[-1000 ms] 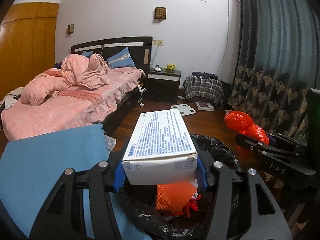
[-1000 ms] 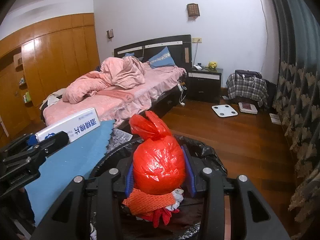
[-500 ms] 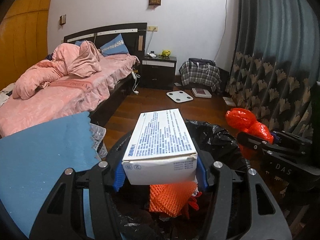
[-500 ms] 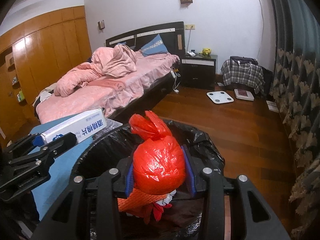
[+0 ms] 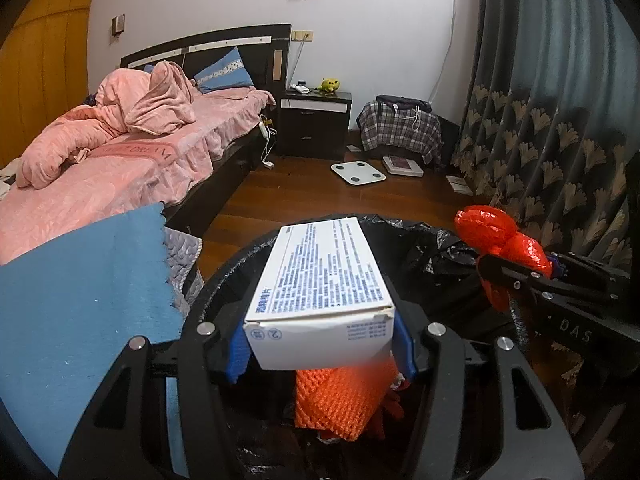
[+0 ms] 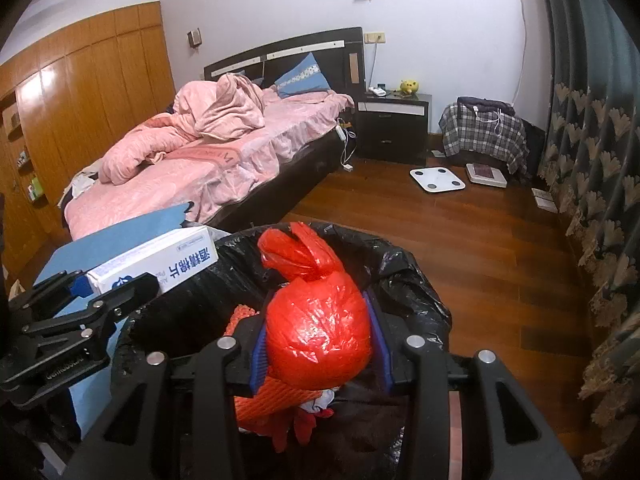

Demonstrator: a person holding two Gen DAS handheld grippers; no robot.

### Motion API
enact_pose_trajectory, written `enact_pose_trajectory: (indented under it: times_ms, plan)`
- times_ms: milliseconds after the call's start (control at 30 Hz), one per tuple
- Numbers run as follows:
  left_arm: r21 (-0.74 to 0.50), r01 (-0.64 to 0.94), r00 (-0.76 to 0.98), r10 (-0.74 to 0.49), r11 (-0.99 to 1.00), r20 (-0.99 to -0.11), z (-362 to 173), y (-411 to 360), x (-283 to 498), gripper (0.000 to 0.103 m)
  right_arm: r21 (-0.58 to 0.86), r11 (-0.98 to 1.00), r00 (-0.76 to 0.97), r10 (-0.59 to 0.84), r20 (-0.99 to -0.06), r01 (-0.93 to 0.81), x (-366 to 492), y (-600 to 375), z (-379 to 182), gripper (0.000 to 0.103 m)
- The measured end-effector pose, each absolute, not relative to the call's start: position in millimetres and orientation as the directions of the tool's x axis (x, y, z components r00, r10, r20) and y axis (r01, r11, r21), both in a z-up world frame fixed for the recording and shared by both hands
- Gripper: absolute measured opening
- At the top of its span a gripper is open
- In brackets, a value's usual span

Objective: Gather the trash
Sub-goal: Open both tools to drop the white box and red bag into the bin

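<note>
My left gripper (image 5: 322,350) is shut on a white cardboard box (image 5: 320,288) with blue print, held over the open bin with the black liner (image 5: 424,240). My right gripper (image 6: 320,354) is shut on a knotted red plastic bag (image 6: 318,320), also above the bin with the black liner (image 6: 408,276). In the right wrist view the white box (image 6: 160,260) and the left gripper (image 6: 116,288) show at the left. In the left wrist view the red bag (image 5: 500,236) and the right gripper (image 5: 516,272) show at the right. Orange netting (image 5: 340,400) and other rubbish lie inside the bin.
A blue cloth (image 5: 80,288) covers a surface left of the bin. Behind it is a bed with pink bedding (image 5: 120,152), then a dark nightstand (image 5: 316,120). A white scale (image 5: 358,170) lies on the wooden floor. Patterned curtains (image 5: 560,140) hang at the right.
Both grippers have sunk and moved forward over the bin with the box and the red bag still held. The bin's rim and its contents now sit closer below them.
</note>
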State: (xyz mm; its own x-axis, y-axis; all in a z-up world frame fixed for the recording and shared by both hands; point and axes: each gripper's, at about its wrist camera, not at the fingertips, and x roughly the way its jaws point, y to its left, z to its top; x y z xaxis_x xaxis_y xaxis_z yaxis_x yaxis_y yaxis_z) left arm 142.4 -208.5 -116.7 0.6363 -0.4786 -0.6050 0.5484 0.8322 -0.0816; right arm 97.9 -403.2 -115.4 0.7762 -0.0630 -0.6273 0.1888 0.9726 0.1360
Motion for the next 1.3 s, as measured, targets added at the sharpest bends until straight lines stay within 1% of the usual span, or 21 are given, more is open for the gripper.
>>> enact_pose_trajectory:
  times_ms: [167, 233, 267, 300, 333, 433, 500, 533, 600, 633, 667, 700, 733, 900, 1133, 1300]
  plan:
    - [-0.086, 0.549, 0.625, -0.477, 0.831, -0.618, -122.2, -210.1, 147.7, 0.055, 0.146, 0.972, 0.765, -0.049, -0.643, 0.185, 104.1, -405.5, -119.3, 0.042]
    - [-0.094, 0.555, 0.612, -0.482, 0.827, -0.627, -123.4, -210.8, 150.3, 0.057, 0.14, 0.973, 0.759, -0.05, -0.65, 0.183, 105.6, -405.1, -120.9, 0.045]
    - [-0.095, 0.553, 0.609, -0.48, 0.828, -0.631, -124.6, -210.9, 151.3, 0.057, 0.136, 0.973, 0.758, -0.054, -0.65, 0.185, 105.5, -404.8, -121.5, 0.049]
    - [-0.097, 0.552, 0.608, -0.479, 0.828, -0.633, -125.1, -210.4, 151.8, 0.06, 0.135, 0.973, 0.758, -0.058, -0.65, 0.189, 105.1, -404.8, -121.8, 0.057]
    - [-0.103, 0.551, 0.605, -0.481, 0.828, -0.634, -125.7, -209.2, 152.3, 0.065, 0.133, 0.972, 0.758, -0.06, -0.649, 0.192, 104.5, -404.7, -121.7, 0.059]
    - [-0.108, 0.541, 0.607, -0.476, 0.834, -0.636, -125.5, -203.4, 153.5, 0.07, 0.13, 0.972, 0.759, -0.067, -0.648, 0.197, 104.3, -403.9, -120.3, 0.062]
    - [-0.105, 0.534, 0.614, -0.47, 0.839, -0.634, -123.9, -200.4, 153.9, 0.075, 0.126, 0.97, 0.76, -0.077, -0.645, 0.206, 102.3, -404.0, -118.0, 0.073]
    - [-0.1, 0.529, 0.622, -0.465, 0.843, -0.631, -122.6, -197.5, 153.7, 0.079, 0.124, 0.97, 0.762, -0.082, -0.642, 0.209, 101.1, -403.5, -116.1, 0.076]
    - [-0.085, 0.512, 0.64, -0.445, 0.855, -0.626, -119.6, -190.4, 151.7, 0.083, 0.119, 0.97, 0.765, -0.088, -0.637, 0.211, 99.3, -402.6, -112.9, 0.086]
    - [-0.083, 0.507, 0.643, -0.44, 0.858, -0.627, -118.8, -187.7, 151.4, 0.086, 0.116, 0.97, 0.767, -0.091, -0.636, 0.212, 98.6, -402.0, -111.5, 0.089]
    - [-0.081, 0.499, 0.647, -0.433, 0.863, -0.628, -117.2, -183.0, 150.8, 0.087, 0.115, 0.97, 0.77, -0.094, -0.631, 0.213, 96.9, -401.0, -109.0, 0.095]
    - [-0.08, 0.494, 0.649, -0.429, 0.866, -0.628, -115.6, -178.9, 149.9, 0.089, 0.119, 0.97, 0.773, -0.092, -0.627, 0.212, 95.1, -399.8, -106.5, 0.097]
    - [-0.074, 0.484, 0.657, -0.418, 0.872, -0.627, -112.7, -172.6, 147.7, 0.091, 0.122, 0.97, 0.774, -0.088, -0.626, 0.209, 94.5, -398.5, -105.4, 0.097]
    - [-0.065, 0.443, 0.687, -0.385, 0.894, -0.617, -99.6, -146.1, 138.2, 0.093, 0.143, 0.973, 0.781, -0.056, -0.622, 0.183, 85.9, -387.1, -92.5, 0.097]
    - [-0.058, 0.381, 0.722, -0.336, 0.923, -0.605, -79.5, -107.7, 115.3, 0.095, 0.144, 0.981, 0.8, -0.018, -0.599, 0.13, 71.3, -355.4, -69.0, 0.097]
    - [-0.057, 0.36, 0.744, -0.324, 0.931, -0.584, -61.4, -89.2, 94.9, 0.095, 0.141, 0.985, 0.81, 0.003, -0.586, 0.098, 61.9, -334.1, -52.9, 0.097]
